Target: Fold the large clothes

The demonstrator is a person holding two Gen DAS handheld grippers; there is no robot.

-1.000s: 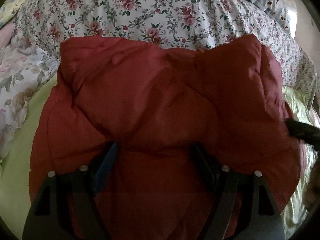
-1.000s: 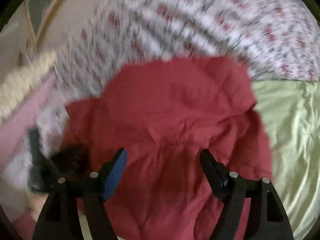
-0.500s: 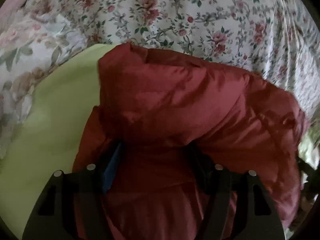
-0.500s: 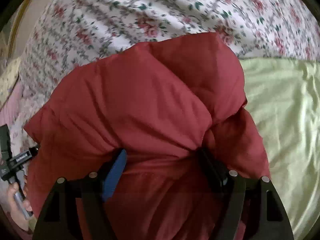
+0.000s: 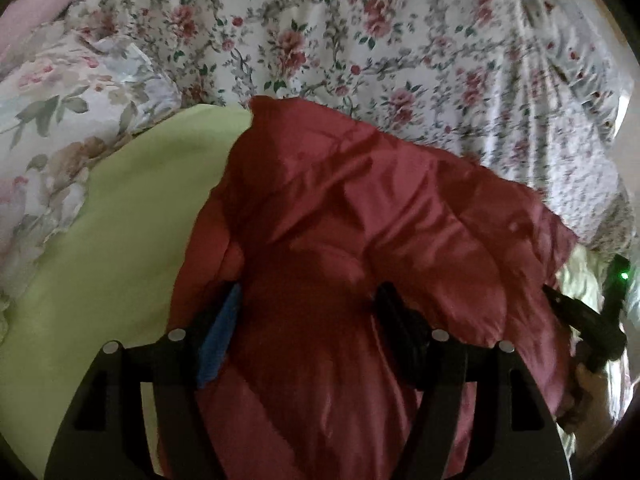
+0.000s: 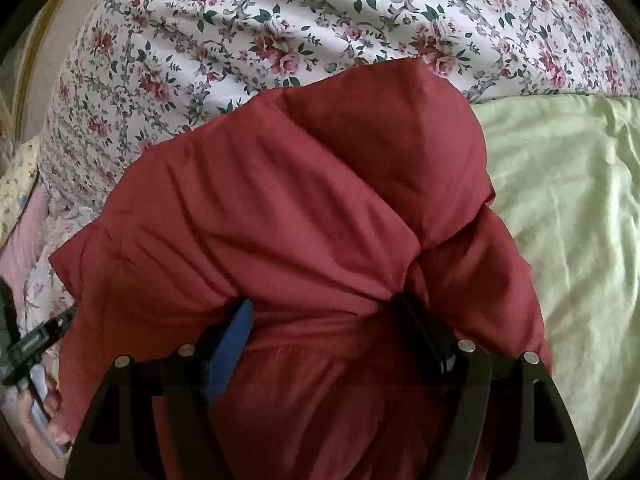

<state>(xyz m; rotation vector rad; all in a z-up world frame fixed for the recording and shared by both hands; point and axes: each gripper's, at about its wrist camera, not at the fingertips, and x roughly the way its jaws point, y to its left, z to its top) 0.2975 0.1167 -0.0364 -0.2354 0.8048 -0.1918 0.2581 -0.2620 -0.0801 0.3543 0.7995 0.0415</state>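
Observation:
A large padded red jacket (image 5: pixel 360 216) lies bunched on a bed; it also fills the right wrist view (image 6: pixel 288 208). My left gripper (image 5: pixel 310 312) has its fingers spread wide with a thick fold of the jacket between them, the tips buried under the cloth. My right gripper (image 6: pixel 324 320) stands the same way on the jacket's other side, tips hidden under a fold. The right gripper shows at the right edge of the left wrist view (image 5: pixel 588 324), and the left gripper at the left edge of the right wrist view (image 6: pixel 36 344).
A light green sheet (image 5: pixel 104 240) lies under the jacket, also on the right in the right wrist view (image 6: pixel 568 216). A white floral bedspread (image 5: pixel 360 40) covers the far side. A floral pillow (image 5: pixel 60 120) lies at the left.
Both grippers pushed into the jacket and carried its near part forward, so it is doubled over and bunched. The green sheet now shows beside it.

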